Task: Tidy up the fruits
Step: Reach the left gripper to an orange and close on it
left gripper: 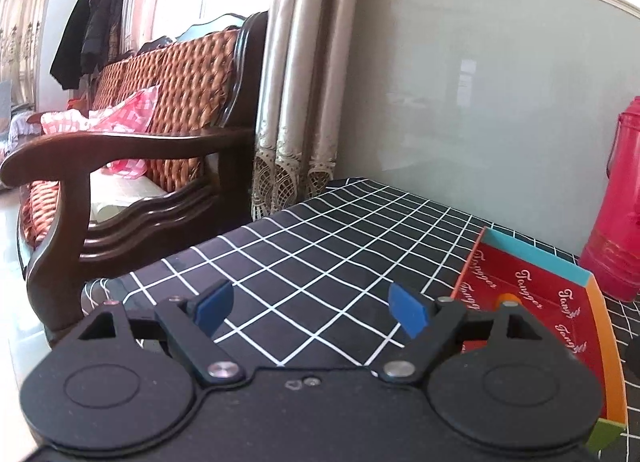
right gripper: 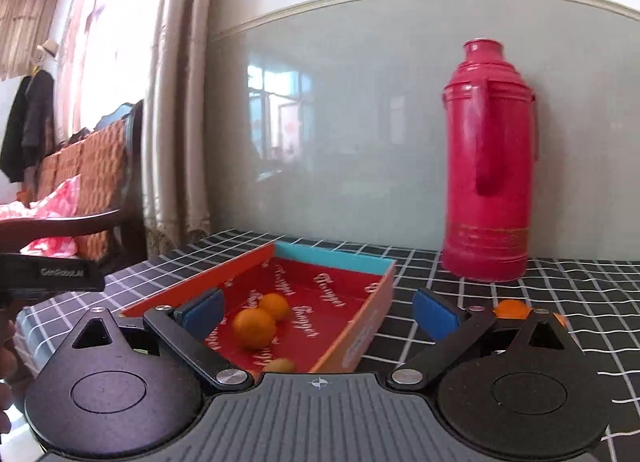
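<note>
A shallow red tray (right gripper: 332,256) with orange and teal walls lies on the checked tablecloth. Two oranges (right gripper: 255,328) rest side by side on its floor, and a small greenish-brown fruit (right gripper: 280,365) sits at its near end. My right gripper (right gripper: 320,312) hovers over the tray's near end, open, with nothing between its blue pads. Another orange (right gripper: 512,309) lies on the cloth outside the tray, partly hidden behind the right finger. In the left wrist view my left gripper (left gripper: 311,308) is open and empty over bare cloth, left of the tray (left gripper: 532,252).
A tall red thermos (right gripper: 488,190) stands on the table against the wall, behind and right of the tray. A wooden sofa (left gripper: 132,150) with wicker cushions stands past the table's left edge, next to a curtain (left gripper: 296,82).
</note>
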Tool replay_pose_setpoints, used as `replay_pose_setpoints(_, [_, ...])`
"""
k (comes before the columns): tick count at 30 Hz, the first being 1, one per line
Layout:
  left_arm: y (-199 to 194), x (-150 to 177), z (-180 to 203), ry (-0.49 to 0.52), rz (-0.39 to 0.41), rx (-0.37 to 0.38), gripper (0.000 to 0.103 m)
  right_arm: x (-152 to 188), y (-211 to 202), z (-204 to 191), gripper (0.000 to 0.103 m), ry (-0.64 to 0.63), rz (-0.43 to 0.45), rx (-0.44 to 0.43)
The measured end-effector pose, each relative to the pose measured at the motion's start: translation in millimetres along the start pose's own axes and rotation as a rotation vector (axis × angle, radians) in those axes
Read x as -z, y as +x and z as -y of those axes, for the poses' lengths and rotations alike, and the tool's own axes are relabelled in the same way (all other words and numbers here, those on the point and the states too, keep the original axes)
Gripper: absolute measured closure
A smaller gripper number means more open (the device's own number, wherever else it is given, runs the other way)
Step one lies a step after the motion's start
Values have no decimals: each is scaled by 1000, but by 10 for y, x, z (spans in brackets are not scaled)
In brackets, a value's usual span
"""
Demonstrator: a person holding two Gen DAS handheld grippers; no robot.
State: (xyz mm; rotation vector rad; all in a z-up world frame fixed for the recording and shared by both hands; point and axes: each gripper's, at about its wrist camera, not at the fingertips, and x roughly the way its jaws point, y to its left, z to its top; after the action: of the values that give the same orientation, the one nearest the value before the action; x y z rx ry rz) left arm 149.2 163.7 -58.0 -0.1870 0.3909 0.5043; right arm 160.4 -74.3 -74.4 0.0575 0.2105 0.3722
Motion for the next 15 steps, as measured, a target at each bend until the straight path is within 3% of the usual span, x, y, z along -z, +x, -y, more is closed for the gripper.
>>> replay_pose_setpoints(9, [-71,10,273,32,12,65,25,4,-71,298,3,54,-49,155])
replay_pose_setpoints(15, [-178,62,602,77,24,153,25,44,-124,614,2,109,-116,297])
